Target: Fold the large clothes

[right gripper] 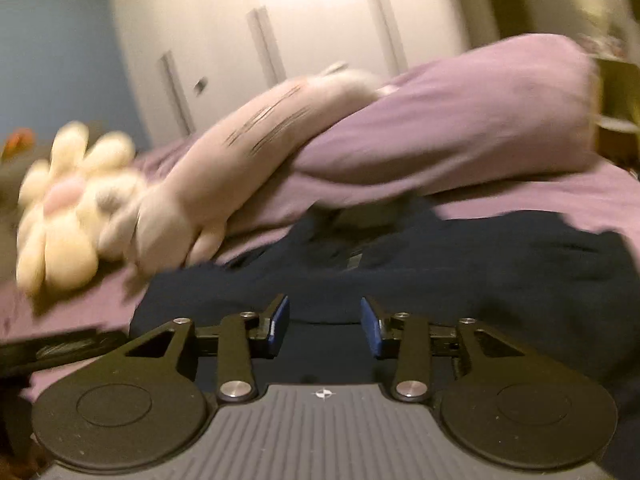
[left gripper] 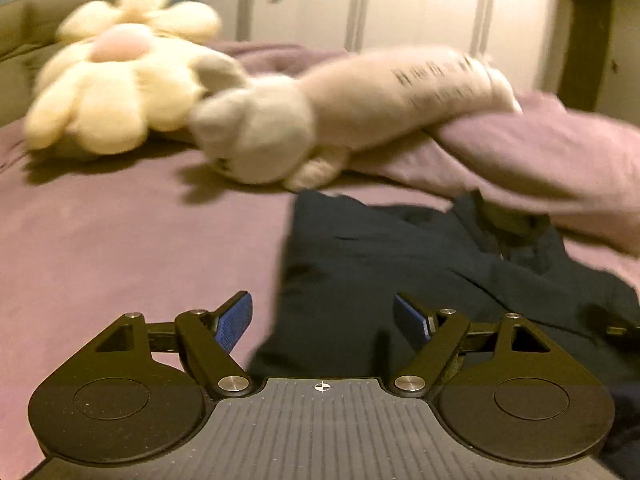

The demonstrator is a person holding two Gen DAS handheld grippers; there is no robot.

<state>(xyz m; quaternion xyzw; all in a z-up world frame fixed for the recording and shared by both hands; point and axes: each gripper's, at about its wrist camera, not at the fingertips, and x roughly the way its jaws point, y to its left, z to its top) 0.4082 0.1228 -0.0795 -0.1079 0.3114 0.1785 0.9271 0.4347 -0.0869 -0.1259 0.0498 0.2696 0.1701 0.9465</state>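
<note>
so the dark navy fabric garment (left gripper: 420,280) (right gripper: 400,256) is lying flat-ish but rumpled on the purple bed sheet (left gripper: 120,240) (right gripper: 560,200), collar end tucked up against the bunched purple duvet (left gripper: 540,152) (right gripper: 440,128).

We can't actually read any text here. The long plush toy (left gripper: 384,96) has rows of dark printed marks along its side, but they're way too blurred to make out in either view. The only sign we get is a small round crosshair mark (left gripper: 323,387) on each gripper's ribbed grey base.
</note>
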